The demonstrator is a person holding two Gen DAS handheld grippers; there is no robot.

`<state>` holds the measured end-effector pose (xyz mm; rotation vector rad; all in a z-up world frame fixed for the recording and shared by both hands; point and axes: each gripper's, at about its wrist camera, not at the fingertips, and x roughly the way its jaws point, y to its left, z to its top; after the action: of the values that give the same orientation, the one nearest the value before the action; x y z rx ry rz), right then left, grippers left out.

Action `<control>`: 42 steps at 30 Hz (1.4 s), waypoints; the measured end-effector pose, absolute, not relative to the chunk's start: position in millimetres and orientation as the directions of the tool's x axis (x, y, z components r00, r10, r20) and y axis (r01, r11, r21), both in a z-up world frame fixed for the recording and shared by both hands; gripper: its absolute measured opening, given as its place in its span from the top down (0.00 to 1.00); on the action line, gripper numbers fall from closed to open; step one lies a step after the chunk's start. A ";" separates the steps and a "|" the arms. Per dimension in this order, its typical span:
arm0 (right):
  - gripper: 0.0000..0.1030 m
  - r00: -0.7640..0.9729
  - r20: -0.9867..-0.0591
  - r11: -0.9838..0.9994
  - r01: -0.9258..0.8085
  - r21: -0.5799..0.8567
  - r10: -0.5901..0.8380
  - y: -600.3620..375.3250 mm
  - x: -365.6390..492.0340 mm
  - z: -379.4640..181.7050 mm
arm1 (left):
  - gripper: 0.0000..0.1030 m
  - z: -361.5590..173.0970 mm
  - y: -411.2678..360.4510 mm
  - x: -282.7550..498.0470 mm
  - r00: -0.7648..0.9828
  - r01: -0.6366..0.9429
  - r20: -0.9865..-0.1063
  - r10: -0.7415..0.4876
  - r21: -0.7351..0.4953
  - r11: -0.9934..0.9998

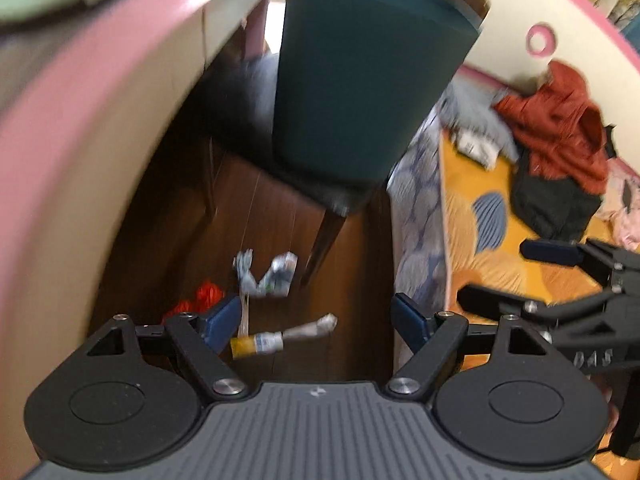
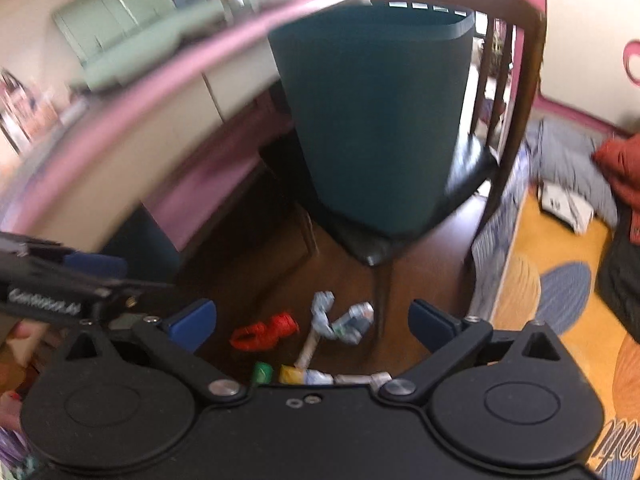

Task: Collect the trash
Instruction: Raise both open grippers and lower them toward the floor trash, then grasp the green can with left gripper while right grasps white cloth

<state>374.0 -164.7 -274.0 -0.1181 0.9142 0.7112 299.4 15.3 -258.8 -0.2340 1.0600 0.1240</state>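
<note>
A tall teal bin (image 1: pixel 360 80) (image 2: pixel 376 120) stands on a dark chair seat (image 2: pixel 380 248). On the brown floor below lie scraps of trash: a red crumpled wrapper (image 1: pixel 200 298) (image 2: pixel 266 330), a grey-white crumpled wrapper (image 1: pixel 268 276) (image 2: pixel 344 320), and a twisted white and yellow wrapper (image 1: pixel 280 338) (image 2: pixel 308 374). A small green piece (image 2: pixel 262 372) lies beside it. My left gripper (image 1: pixel 316 320) hangs open above the trash, nothing between its blue pads. My right gripper (image 2: pixel 312 320) is open too and holds nothing; it shows at the right edge of the left wrist view (image 1: pixel 520 276).
A pink-edged table (image 1: pixel 80 140) (image 2: pixel 140 120) curves along the left. A bed with an orange patterned cover (image 1: pixel 500 220) (image 2: pixel 560 280) lies on the right, with red clothing (image 1: pixel 560 120) and a white box (image 2: pixel 566 204) on it. The chair leg (image 1: pixel 326 240) stands close to the trash.
</note>
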 end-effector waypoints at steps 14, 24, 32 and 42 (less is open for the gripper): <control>0.02 0.207 -0.874 0.693 -0.696 0.185 0.441 -131.5 402.0 -458.7 | 0.21 -487.1 49.2 276.9 0.198 -0.485 -0.980 0.004 -0.094 0.869; 0.06 0.145 -0.918 0.734 -0.651 0.193 0.370 -90.5 443.3 -616.0 | 0.21 -632.7 83.7 284.2 0.065 -0.536 -0.994 0.090 0.041 0.843; 0.15 0.179 -0.948 0.862 -0.486 0.147 0.263 -89.4 479.7 -726.4 | 0.21 -748.7 135.7 285.2 -0.040 -0.583 -0.994 0.103 0.107 0.806; 0.21 0.165 -0.967 0.915 -0.385 0.119 0.195 -82.1 505.5 -823.6 | 0.21 -843.3 168.0 297.8 -0.078 -0.519 -0.988 0.132 0.154 0.841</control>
<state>505.5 -82.1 -823.6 -0.1673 1.3444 0.4163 297.8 168.0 -843.3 -0.3155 1.5638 0.5532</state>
